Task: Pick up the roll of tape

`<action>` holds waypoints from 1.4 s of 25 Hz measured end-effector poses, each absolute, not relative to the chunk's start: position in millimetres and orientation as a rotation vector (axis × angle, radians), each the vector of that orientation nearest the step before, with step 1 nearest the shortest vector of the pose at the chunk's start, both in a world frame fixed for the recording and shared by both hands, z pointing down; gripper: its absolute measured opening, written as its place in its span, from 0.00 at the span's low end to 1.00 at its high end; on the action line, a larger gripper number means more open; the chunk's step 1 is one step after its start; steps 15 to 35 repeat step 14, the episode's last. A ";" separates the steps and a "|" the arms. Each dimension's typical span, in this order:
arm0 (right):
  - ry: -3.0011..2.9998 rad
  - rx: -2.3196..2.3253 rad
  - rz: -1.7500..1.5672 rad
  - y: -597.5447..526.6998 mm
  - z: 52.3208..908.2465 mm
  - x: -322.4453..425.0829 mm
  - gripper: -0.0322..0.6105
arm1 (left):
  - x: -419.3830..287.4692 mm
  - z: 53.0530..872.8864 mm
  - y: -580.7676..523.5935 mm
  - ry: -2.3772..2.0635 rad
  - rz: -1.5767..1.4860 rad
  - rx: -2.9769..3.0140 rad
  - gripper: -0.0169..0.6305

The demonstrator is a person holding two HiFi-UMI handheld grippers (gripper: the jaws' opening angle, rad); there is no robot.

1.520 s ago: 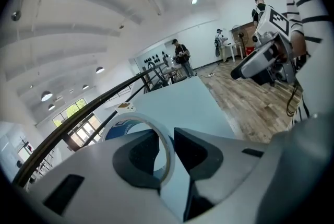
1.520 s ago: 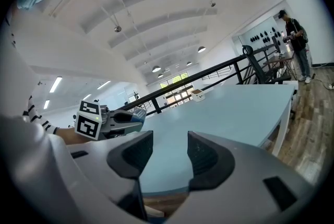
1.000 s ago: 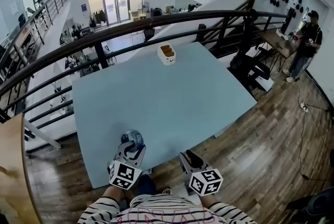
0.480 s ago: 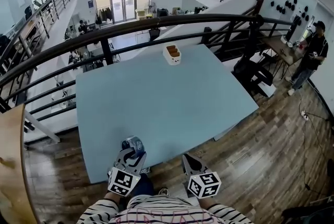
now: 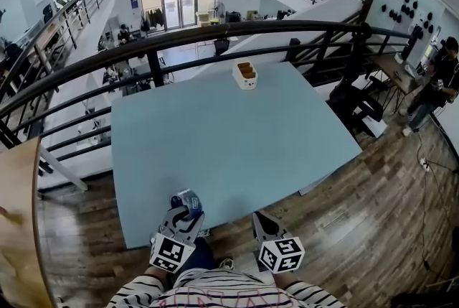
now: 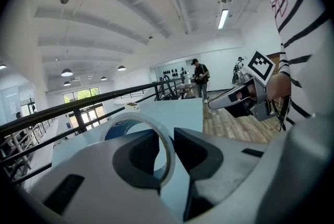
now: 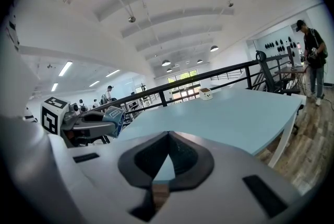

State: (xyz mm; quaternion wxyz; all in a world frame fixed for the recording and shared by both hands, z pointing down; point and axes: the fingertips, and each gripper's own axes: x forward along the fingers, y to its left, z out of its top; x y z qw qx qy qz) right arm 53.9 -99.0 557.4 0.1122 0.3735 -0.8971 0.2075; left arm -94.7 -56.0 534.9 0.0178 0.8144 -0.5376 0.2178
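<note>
Blue-and-white tape roll (image 5: pixel 185 199), wall pinched by my left gripper (image 5: pixel 184 211) at the pale-blue tabletop's (image 5: pixel 237 134) near edge. My right gripper (image 5: pixel 261 220) is clenched on nothing.

Everything placed by the table (image 5: pixel 237 134)

A small box (image 5: pixel 245 75) stands on the table at the middle of its far edge, and the railing (image 5: pixel 215 32) runs just behind that edge. The roll of tape (image 5: pixel 184 199) is over the table's near edge, toward its left corner, between the jaws of the left gripper (image 5: pixel 182 209). The right gripper (image 5: pixel 262 219) hangs just off the near edge, to the right of the roll. A person (image 5: pixel 439 80) stands well off the table's right side.
</note>
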 end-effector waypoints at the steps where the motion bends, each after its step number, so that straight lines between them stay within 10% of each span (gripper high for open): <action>1: -2.635 1.093 0.608 -98.8 556.8 53.9 0.09 | -94.8 534.2 -54.9 -1.673 0.679 2.526 0.19; 35: -2.657 1.073 0.593 -100.9 552.9 50.9 0.09 | -100.9 531.5 -49.8 -1.704 0.700 2.501 0.19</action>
